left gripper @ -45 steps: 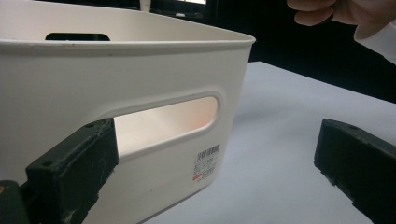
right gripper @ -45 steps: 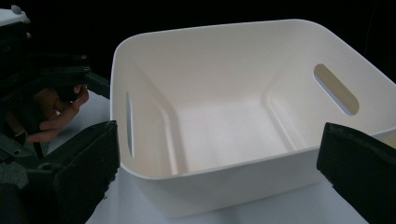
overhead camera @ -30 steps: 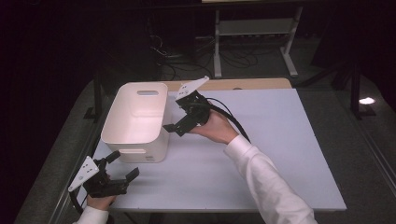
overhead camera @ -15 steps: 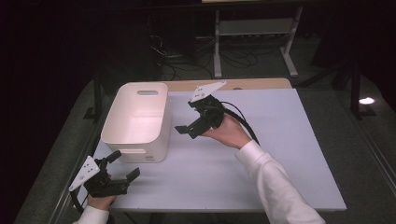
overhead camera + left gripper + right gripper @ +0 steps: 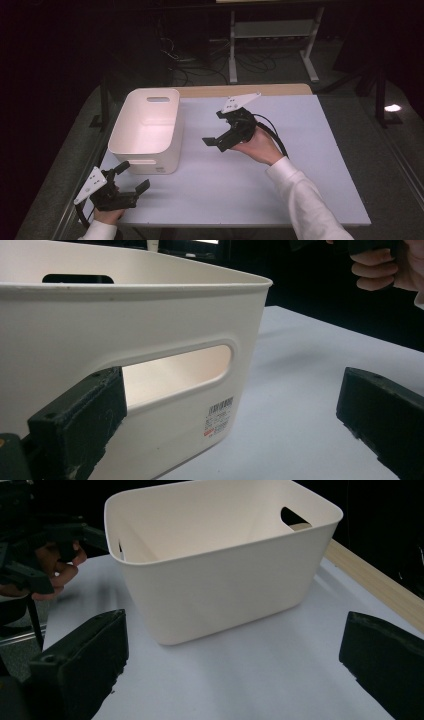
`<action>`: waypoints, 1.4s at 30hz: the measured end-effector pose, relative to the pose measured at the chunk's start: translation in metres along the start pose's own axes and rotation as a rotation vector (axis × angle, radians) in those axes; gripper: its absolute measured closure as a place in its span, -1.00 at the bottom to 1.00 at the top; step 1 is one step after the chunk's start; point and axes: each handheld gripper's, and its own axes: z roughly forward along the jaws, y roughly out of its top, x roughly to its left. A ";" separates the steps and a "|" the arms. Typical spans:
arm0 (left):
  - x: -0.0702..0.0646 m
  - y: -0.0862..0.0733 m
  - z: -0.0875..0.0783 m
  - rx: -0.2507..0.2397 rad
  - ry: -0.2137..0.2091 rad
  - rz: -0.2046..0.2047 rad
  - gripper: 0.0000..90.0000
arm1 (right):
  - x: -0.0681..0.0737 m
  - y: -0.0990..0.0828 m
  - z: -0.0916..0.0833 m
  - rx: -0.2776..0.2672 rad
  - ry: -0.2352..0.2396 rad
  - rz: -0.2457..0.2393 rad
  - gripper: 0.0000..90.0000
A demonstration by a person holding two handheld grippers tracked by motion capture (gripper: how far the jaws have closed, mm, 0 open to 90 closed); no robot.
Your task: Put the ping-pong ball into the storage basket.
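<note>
Working from the biggest thing down: your white table carries a single cream plastic storage bin, upright at the left-rear part, with nothing to be seen inside it. It has slot handles cut into its end walls, and a small label sits low on the end wall that faces you. By the look of it, no grasp on the bin has been made yet, so lifting or shifting it, if that is your aim, is all left to do.

Your right gripper hangs above the table to the right of the bin, apart from it, its jaws spread wide and pointed leftward at the bin's long side. Your right forearm comes in from the lower right in a white sleeve, the hand wrapped round the grip.

Your left gripper sits low at the near left corner, just beside the bin's near end. Its jaws stand apart with nothing between them, aimed toward the near handle slot but not yet touching the wall.
</note>
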 end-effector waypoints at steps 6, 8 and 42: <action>0.000 0.000 0.000 0.003 0.000 0.000 -1.00 | -0.001 -0.010 -0.011 -0.005 -0.017 0.003 -1.00; 0.000 0.000 0.000 0.004 0.002 0.001 -1.00 | -0.003 -0.013 -0.014 -0.009 -0.021 0.010 -1.00; 0.001 0.000 -0.001 0.015 0.014 0.019 -1.00 | -0.010 -0.074 -0.048 -0.087 -0.063 0.063 -1.00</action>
